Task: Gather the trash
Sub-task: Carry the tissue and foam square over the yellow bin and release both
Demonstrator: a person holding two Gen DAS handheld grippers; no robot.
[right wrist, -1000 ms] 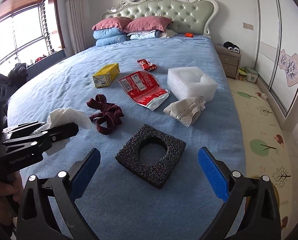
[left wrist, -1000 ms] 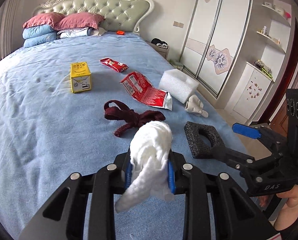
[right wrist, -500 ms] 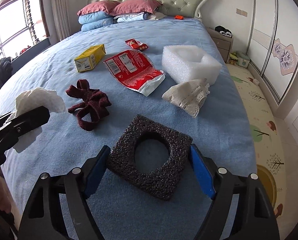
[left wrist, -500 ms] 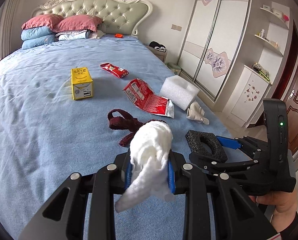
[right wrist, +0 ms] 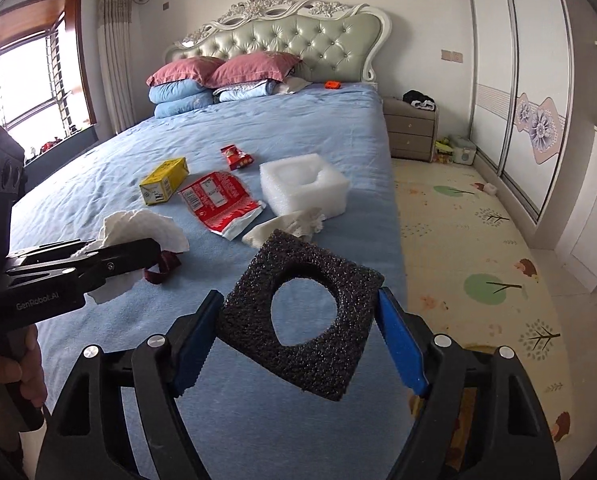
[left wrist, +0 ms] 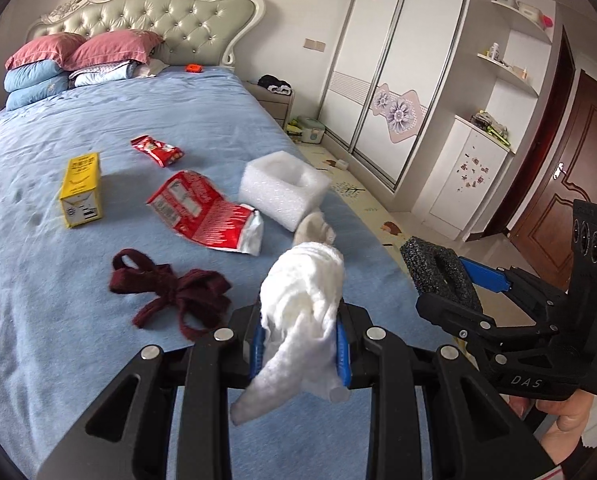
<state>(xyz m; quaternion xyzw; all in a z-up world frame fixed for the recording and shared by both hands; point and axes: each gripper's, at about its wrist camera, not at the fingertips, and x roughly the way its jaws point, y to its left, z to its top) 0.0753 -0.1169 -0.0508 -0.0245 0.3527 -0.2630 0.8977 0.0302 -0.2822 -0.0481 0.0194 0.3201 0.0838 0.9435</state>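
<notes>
Our right gripper [right wrist: 298, 344] clamps a black foam square [right wrist: 298, 316] above the bed [right wrist: 258, 140]. Our left gripper [left wrist: 300, 350] pinches a crumpled white tissue [left wrist: 302, 304].

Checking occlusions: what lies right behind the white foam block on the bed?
Behind the white foam block only bare blue bedsheet shows. The strip hidden by the block cannot be seen.

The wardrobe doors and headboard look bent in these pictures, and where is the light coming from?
Left wrist view: the fisheye lens bows the wardrobe doors, with dark corners framing the picture. Right wrist view: the headboard curves the same way; daylight enters through the window, which is washed out white; the black foam square stays sharp.
</notes>
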